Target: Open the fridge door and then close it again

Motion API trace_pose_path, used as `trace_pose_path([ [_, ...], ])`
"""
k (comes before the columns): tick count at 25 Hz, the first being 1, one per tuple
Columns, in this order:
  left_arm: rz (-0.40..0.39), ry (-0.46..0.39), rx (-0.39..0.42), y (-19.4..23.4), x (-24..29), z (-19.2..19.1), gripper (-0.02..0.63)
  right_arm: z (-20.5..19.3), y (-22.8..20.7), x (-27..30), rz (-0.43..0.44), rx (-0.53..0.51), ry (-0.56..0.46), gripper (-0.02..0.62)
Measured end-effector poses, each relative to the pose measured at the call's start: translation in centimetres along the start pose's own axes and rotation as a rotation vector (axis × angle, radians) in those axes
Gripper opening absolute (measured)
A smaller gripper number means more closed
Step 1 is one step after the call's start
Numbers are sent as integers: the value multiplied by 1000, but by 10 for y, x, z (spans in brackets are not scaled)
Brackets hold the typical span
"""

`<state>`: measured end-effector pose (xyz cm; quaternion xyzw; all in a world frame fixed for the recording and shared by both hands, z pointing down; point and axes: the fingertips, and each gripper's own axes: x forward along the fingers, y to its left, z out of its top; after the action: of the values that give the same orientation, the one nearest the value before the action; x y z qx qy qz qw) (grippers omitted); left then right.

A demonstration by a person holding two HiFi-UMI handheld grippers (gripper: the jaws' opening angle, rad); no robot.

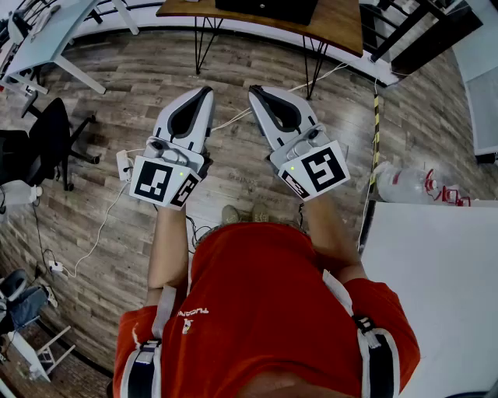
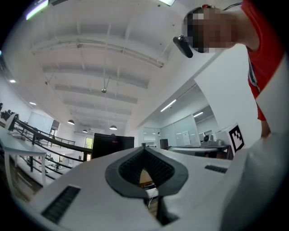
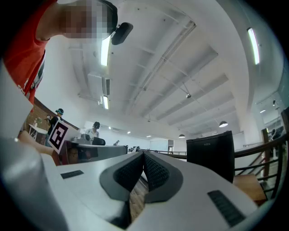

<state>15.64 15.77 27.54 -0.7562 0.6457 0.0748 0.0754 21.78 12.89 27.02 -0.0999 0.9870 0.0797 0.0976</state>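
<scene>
**Head view: both claws shut and empty, fridge ahead at 12 o'clock**

You stand on a wood-plank floor (image 1: 233, 62) in a red shirt, holding both arms out in front of you. Your left claw (image 1: 205, 93) and right claw (image 1: 257, 92) sit side by side, near each other but not touching, over bare floor. Each gripper view shows its ribbed pads pressed together with nothing between them, so both claws are closed on nothing.

At 12 o'clock, well apart from the claws, a black box-shaped unit (image 1: 264, 8) stands on a wooden table (image 1: 342, 23) with thin black legs. I take this to be the fridge. Both gripper views show it as a plain dark front beyond the claw tips. No door stands ajar that I can see, and I cannot make out a handle.

A clear water jug (image 1: 405, 185) lies on the floor at 3 o'clock. The corner of a white table (image 1: 436, 295) is at 4 o'clock, and a black office chair (image 1: 47, 136) is at 9 o'clock.

By my reading, the task has not started: nothing is touched, and the approach comes first. The next move calls for stepping toward 12 o'clock, finding the door's free edge or handle, and spreading one claw to grip or hook it. Cables cross the floor ahead, so watch your footing.
</scene>
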Motion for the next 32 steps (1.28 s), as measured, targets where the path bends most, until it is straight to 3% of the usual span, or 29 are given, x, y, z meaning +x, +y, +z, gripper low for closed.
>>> trace_pose_path([
  [15, -1, 2, -31, 30, -17, -12, 9, -15, 18, 30, -10, 16, 15, 26],
  [23, 9, 0, -44, 69, -35, -18, 9, -22, 36, 67, -5, -3, 17, 26],
  [32, 36, 13, -47, 120, -29, -28, 9, -41, 22, 113, 0, 0, 31, 26],
])
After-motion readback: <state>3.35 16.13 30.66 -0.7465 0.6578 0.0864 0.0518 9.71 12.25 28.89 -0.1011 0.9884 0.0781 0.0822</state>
